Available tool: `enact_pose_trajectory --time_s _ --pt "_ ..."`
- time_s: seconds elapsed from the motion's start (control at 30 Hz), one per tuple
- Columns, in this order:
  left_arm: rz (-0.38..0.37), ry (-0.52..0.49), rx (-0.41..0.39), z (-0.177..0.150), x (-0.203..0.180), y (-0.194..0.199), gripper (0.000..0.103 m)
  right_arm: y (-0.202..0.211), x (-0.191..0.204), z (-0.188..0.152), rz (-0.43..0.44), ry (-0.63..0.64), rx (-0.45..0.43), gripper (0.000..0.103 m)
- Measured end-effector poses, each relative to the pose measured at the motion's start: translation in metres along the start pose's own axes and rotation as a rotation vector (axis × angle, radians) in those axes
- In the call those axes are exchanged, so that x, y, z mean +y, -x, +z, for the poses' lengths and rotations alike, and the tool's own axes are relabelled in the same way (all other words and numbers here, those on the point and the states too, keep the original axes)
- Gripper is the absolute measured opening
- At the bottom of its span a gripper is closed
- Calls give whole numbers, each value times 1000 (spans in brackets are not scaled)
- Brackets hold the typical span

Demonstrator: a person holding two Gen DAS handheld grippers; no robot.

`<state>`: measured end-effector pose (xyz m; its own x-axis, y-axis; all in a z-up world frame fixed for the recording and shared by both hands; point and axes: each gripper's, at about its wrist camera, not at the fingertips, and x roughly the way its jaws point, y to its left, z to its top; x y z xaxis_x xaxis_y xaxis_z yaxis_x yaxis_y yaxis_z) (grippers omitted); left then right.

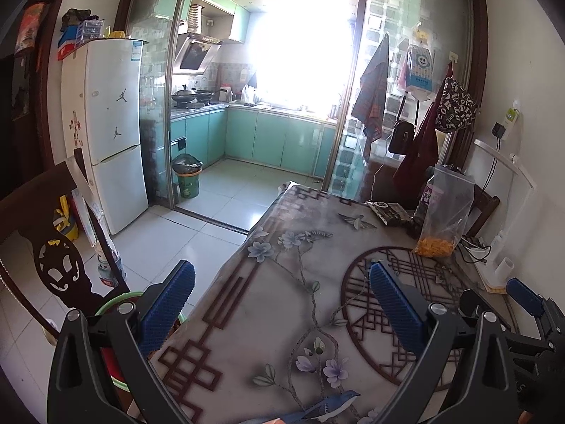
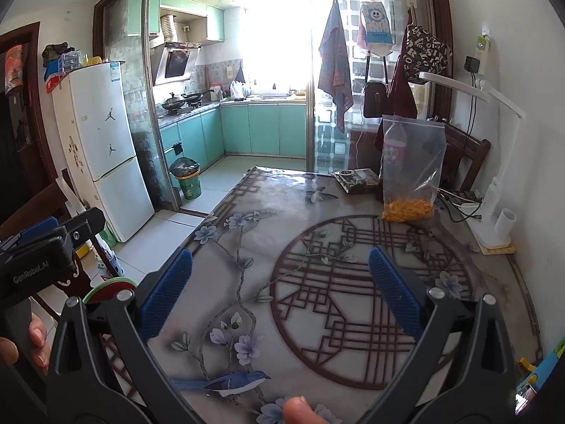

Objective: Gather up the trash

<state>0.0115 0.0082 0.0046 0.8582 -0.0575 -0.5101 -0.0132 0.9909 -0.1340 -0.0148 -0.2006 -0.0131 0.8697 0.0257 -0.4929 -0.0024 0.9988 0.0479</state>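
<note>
my right claw (image 2: 280, 289) wide open, empty | left claw (image 1: 282, 300) the same | dark wrapper (image 2: 356, 180) lies flat at far desk (image 2: 247, 212) edge, ahead and slightly right, beside the zip bag (image 2: 411, 166) | right claw seems nearer

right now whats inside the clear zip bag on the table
The clear zip bag holds a layer of orange snack pieces at its bottom. A plastic bottle shows through it, standing behind; its base is hidden.
</note>
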Motion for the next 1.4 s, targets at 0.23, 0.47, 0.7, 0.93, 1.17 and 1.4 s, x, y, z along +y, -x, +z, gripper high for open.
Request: enact_pose_trajectory --time_s 0.23,0.47,0.7,0.93,1.17,1.4 --pt "12 -1 7 -1 3 0 95 -1 2 -1 5 7 7 98" --pt "26 -2 11 -2 5 2 95 -2 6 -3 12 11 17 98" --pt "29 0 20 -3 7 1 95 -2 8 -3 10 13 20 98" --pt "26 4 32 -4 8 -2 95 -2 8 -3 8 12 26 98" --pt "27 0 37 -5 9 -3 95 -4 9 -2 8 16 33 98" --pt "37 2 38 -3 11 -6 95 -9 11 -1 14 20 36 98"
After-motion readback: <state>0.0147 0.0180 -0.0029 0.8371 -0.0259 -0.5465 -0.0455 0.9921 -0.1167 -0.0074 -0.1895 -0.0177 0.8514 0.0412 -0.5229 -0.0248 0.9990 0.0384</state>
